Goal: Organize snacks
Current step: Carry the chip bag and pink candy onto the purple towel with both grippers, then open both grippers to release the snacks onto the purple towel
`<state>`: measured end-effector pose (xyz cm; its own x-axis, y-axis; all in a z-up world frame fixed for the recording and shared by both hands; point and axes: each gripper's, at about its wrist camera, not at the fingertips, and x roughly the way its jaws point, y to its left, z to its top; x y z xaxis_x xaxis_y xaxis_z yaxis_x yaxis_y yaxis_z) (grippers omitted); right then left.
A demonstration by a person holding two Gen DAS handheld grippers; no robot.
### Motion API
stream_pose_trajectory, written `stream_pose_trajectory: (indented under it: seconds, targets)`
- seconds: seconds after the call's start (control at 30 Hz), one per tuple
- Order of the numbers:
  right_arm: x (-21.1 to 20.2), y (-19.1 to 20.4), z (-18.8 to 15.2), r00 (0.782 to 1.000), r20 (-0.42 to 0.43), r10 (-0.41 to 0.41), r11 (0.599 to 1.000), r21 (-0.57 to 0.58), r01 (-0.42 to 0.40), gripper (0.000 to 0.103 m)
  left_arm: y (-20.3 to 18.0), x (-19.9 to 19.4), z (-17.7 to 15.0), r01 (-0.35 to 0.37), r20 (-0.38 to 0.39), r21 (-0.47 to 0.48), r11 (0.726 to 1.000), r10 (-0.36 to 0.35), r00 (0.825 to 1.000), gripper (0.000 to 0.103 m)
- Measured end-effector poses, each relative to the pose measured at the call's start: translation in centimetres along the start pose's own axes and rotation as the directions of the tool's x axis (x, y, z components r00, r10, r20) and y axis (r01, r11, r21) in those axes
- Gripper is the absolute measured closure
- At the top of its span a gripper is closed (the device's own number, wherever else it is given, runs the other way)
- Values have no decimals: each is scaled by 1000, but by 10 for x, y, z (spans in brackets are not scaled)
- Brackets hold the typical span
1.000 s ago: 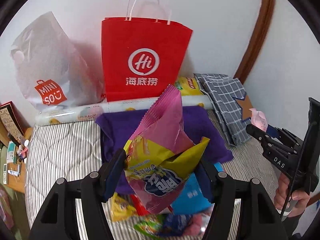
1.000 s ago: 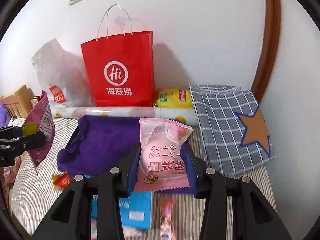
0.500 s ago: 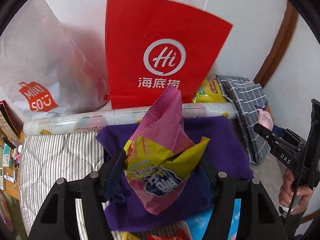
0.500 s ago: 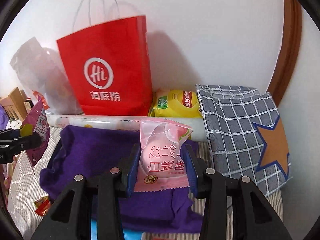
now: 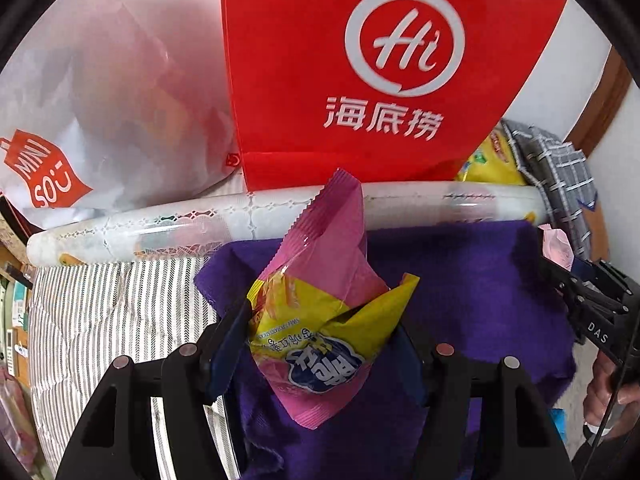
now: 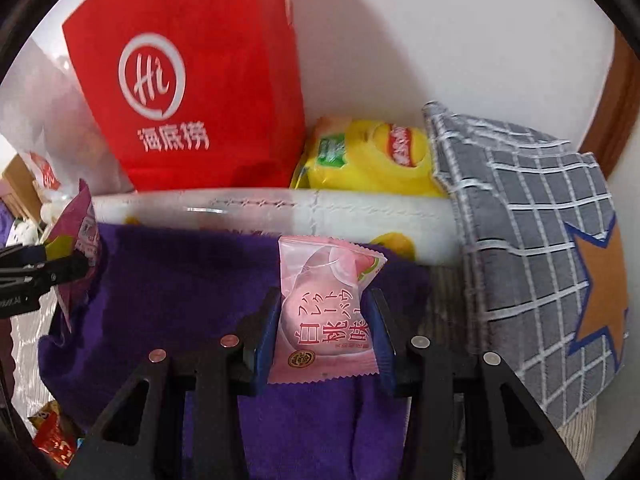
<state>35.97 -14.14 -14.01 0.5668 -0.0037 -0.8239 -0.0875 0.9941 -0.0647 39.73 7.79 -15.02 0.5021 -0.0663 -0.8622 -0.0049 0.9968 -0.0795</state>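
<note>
Both grippers have come forward toward the wall since a second ago, so the red paper bag (image 5: 360, 80) now fills much of each view and the loose snacks that showed low in the left wrist view have dropped out of it. From where I stand, the left gripper (image 5: 320, 344) has its jaws closed on a pink and yellow snack bag (image 5: 320, 320), held upright over the purple cloth (image 5: 460, 280). Over on the other side, the right gripper (image 6: 324, 332) has its jaws pinched on a small pink peach-print packet (image 6: 324, 304), also above the purple cloth (image 6: 180, 280). Neither grip has changed across the frames.

Behind the cloth a long white roll (image 5: 200, 220) lies crosswise on the striped bed (image 5: 100, 312), and it sits between the held snacks and the red bag. To the left of the red bag leans a white plastic bag (image 5: 100, 100) with a red logo. To its right a yellow chip bag (image 6: 368, 160) is wedged behind the roll, touching a grey checked pillow (image 6: 540, 240) with an orange star. A red wrapper (image 6: 52, 440) lies low at the left edge of the right wrist view, near the cloth's edge.
</note>
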Motion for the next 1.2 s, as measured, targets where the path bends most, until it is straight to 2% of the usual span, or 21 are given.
stream_pose_trajectory:
  seconds: [0.27, 0.8, 0.93, 1.07, 1.2]
  targets:
    - [20, 5, -7, 999, -49, -17, 999, -34, 15, 60, -11, 21, -5, -15, -35, 50, 999, 17, 999, 37]
    - [39, 10, -8, 996, -86, -28, 998, -49, 24, 59, -9, 24, -4, 24, -49, 36, 999, -22, 999, 34]
    - [33, 10, -9, 997, -77, -24, 999, -51, 20, 48, -8, 24, -3, 45, -55, 28, 999, -43, 998, 33]
    - [22, 12, -4, 998, -56, -10, 999, -49, 7, 38, -9, 21, -3, 71, -60, 25, 997, -70, 996, 27]
    - [4, 12, -1, 1000, -15, -6, 999, -43, 5, 33, -14, 12, -3, 95, -62, 31, 995, -93, 994, 19]
